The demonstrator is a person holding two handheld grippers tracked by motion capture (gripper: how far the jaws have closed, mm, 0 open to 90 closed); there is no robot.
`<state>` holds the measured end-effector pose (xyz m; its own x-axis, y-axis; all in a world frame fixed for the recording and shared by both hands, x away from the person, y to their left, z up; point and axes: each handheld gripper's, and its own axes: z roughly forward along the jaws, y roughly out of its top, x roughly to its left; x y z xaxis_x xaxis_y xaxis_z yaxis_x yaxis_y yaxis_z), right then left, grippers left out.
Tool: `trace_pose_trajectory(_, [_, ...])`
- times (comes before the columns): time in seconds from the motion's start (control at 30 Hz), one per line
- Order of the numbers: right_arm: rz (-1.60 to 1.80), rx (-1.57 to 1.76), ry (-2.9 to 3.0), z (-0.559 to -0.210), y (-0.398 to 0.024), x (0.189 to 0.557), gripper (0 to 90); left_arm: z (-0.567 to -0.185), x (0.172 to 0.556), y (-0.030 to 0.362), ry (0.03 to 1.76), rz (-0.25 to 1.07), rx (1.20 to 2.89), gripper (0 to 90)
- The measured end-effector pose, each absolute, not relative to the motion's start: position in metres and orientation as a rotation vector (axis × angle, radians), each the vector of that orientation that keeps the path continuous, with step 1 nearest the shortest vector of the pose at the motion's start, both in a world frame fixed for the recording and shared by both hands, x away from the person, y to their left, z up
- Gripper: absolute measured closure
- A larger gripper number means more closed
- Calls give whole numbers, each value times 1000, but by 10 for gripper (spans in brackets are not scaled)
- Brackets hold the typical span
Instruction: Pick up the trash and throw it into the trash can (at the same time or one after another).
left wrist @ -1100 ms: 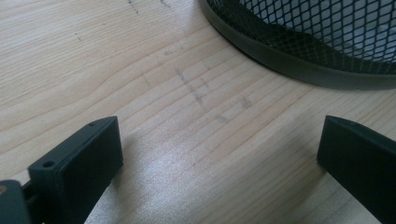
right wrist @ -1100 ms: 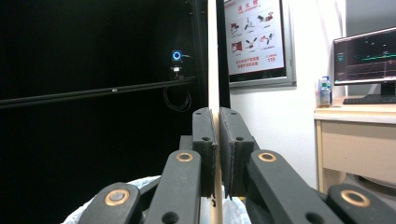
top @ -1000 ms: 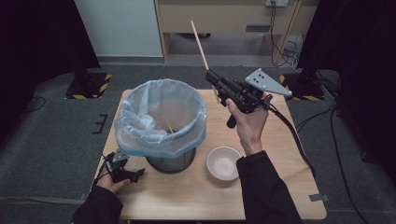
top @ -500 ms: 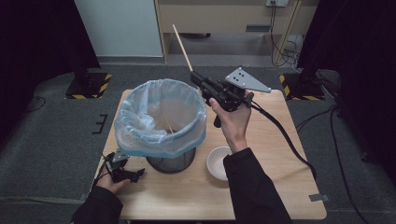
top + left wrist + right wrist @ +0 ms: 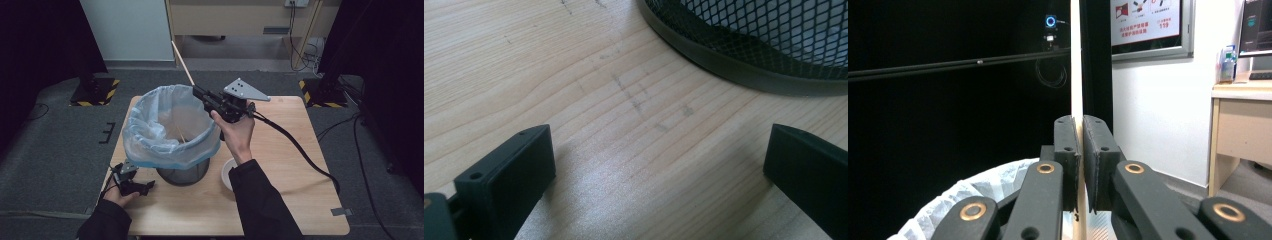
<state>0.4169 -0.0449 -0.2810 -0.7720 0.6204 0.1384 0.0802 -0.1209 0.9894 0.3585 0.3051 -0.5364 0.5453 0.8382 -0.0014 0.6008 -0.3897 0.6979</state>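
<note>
My right gripper [image 5: 198, 91] is shut on a thin wooden stick [image 5: 182, 62] and hangs over the right rim of a black mesh bin [image 5: 183, 175] lined with a pale blue bag [image 5: 150, 160]. In the right gripper view the stick [image 5: 1076, 60] stands upright between the closed pads of my right gripper [image 5: 1081, 125], with the bag's rim [image 5: 983, 195] below. A second stick [image 5: 180, 132] lies inside the bin. My left gripper [image 5: 145, 186] rests on the table by the bin's base, open and empty; its own view shows the left gripper [image 5: 659, 160] over bare wood near the mesh bin [image 5: 764, 45].
A white bowl [image 5: 228, 172] sits on the wooden table [image 5: 300, 165] right of the bin, partly hidden by the right forearm. The right gripper's cable [image 5: 300, 150] trails across the table's right half. Dark floor surrounds the table.
The right gripper has carried the stick leftward and a little down, from right of the bin to over its right rim. The left gripper has stayed put.
</note>
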Motion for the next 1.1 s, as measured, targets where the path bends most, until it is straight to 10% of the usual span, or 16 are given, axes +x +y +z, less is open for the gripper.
trace_pose_trajectory(0.63, [1954, 784, 1821, -288, -37, 421, 744, -536, 359, 305, 1155, 467, 2128, 0])
trace_pose_trajectory(1.1, [1938, 815, 1632, -246, -116, 404, 634, -536, 359, 305, 1155, 468, 2128, 0])
